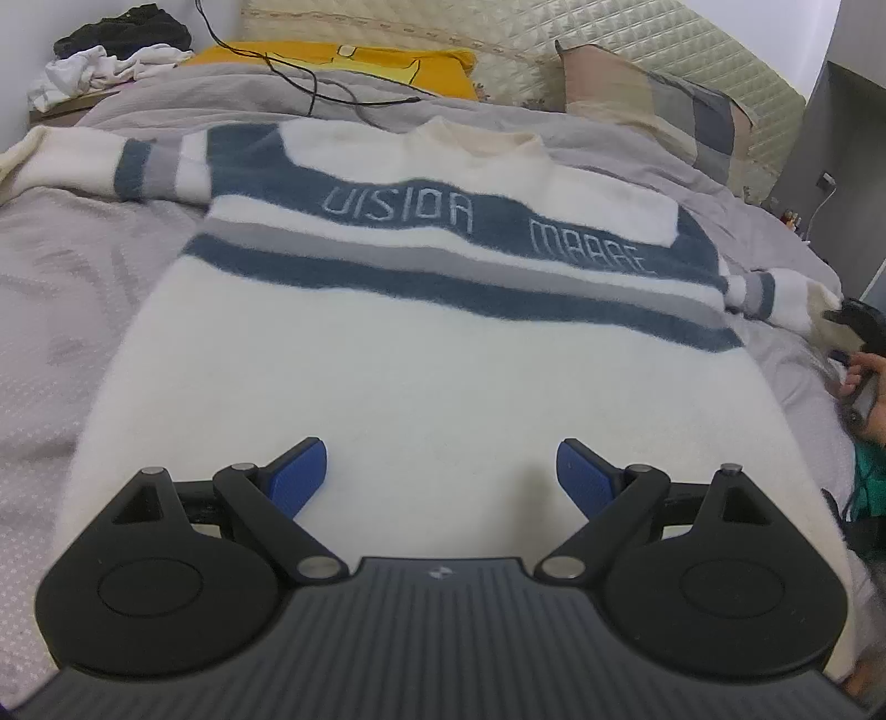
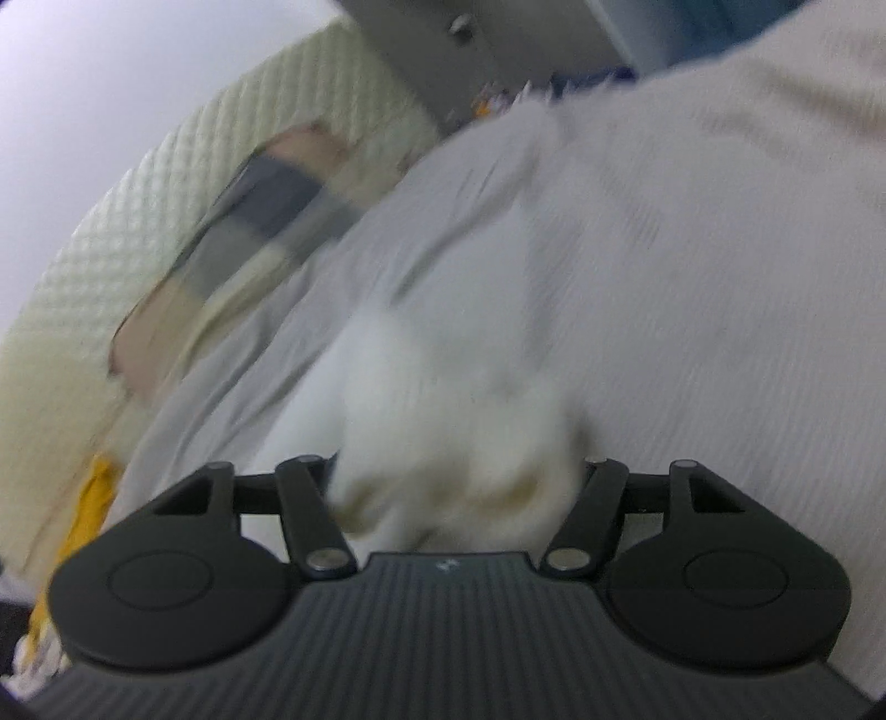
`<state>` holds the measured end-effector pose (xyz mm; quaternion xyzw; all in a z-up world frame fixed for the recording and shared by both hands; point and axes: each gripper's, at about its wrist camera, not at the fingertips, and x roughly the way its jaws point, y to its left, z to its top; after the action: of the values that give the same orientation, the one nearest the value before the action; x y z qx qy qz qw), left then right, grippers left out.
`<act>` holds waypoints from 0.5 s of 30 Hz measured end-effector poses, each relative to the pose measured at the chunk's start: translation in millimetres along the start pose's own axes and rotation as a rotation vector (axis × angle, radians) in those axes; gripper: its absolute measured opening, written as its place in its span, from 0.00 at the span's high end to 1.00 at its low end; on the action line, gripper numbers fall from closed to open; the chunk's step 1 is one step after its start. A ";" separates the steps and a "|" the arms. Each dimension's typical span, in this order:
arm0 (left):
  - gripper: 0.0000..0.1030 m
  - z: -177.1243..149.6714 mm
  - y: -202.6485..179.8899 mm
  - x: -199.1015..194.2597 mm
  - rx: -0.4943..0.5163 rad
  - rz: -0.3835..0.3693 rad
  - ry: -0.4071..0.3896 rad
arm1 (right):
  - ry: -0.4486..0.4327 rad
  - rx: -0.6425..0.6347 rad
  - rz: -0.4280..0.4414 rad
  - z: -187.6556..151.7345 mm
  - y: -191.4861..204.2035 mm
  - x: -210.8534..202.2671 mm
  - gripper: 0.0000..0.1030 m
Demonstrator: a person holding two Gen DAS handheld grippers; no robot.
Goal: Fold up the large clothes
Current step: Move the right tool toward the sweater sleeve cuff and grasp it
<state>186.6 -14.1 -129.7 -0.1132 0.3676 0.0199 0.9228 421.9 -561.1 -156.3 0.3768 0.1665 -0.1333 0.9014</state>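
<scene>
Fuzzy white sweater (image 1: pixel 421 354) with blue and grey stripes lies flat, front up, across the middle of the bed (image 1: pixel 66 310), collar toward the headboard (image 1: pixel 637 50), hem toward the near edge. Both sleeves are spread out to the bed's sides.

Left gripper (image 1: pixel 441 476) hovers over the lower body of the sweater near the hem, jaws wide apart, nothing between the blue pads (image 1: pixel 299 476).

Right gripper (image 2: pixel 459 487) is at the sweater's right sleeve cuff (image 2: pixel 443 432), by the bed's right edge. Right wrist view is heavily blurred. A bunch of white cuff fabric sits between the jaws, but the pads are hidden behind it, so can't tell whether they are clamped on it or only around it. From the left wrist view the same gripper (image 1: pixel 855 327) shows at the cuff end, with a hand (image 1: pixel 864 382) behind it.

Handling, judged: thick soft knit, limp, light to moderate weight, will sag and drag on the grey bedcover, not slippery or fragile. Fuzzy pile could snag. Best holds are the cuffs, the hem corners and the shoulder seams; pinch a full fold of fabric, not the surface fluff.

Clutter at the far side: yellow pillow (image 1: pixel 354 61), black cable (image 1: pixel 310 88), clothes pile (image 1: pixel 111 50).
</scene>
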 end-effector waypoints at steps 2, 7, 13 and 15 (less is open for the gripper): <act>0.10 1.3 -0.4 2.1 -0.005 -0.004 -0.001 | -0.077 0.025 -0.024 24.7 -17.4 -6.2 0.37; 0.10 3.1 -2.0 2.6 -0.022 -0.019 0.006 | -0.171 0.201 -0.080 50.6 -72.2 -25.6 0.37; 0.10 0.4 -4.6 -5.6 -0.027 -0.025 -0.002 | -0.058 0.294 0.000 17.2 -80.7 -28.7 0.36; 0.10 -1.1 -2.1 -9.1 -0.040 -0.025 -0.003 | 0.005 0.285 0.050 10.7 -74.0 -23.9 0.36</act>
<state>179.5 -16.0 -123.8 -0.1365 0.3643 0.0159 0.9211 375.2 -616.4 -186.6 0.5054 0.1386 -0.1322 0.8414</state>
